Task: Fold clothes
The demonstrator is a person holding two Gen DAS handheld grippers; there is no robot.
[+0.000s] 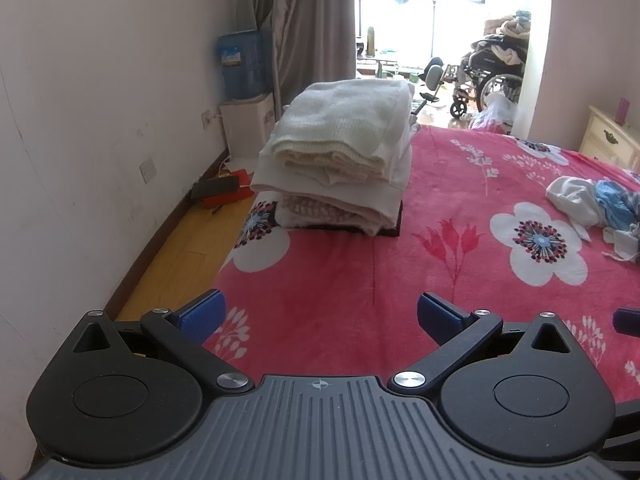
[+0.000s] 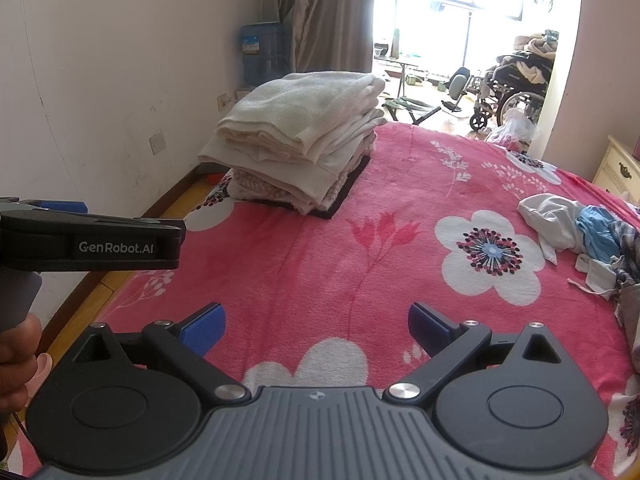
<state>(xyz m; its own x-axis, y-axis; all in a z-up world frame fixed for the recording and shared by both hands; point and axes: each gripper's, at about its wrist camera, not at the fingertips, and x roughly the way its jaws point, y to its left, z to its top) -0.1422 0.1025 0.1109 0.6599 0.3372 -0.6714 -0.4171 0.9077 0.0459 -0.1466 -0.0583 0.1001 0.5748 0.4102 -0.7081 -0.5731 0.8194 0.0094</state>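
Both grippers hover over the near part of the bed [image 1: 460, 184], which is covered in a pink floral blanket, and neither holds anything. The left gripper [image 1: 320, 316] has its blue fingers spread wide apart over bare blanket; the right gripper [image 2: 316, 322] is spread the same way, just to the right of the left.

The folded stack [image 1: 340, 152] of pale towels and garments sits at the far left edge of the bed, close to the drop to the floor [image 1: 188, 256]. The unfolded clothes [image 2: 580, 236], a white and blue tangle, lie at the far right, well apart from both grippers.

The likely next step is reaching right for a loose garment. The risk is pinching several tangled pieces at once, or dragging blanket pile with the cloth. Adding to the stack carelessly could tip it off the bed edge.
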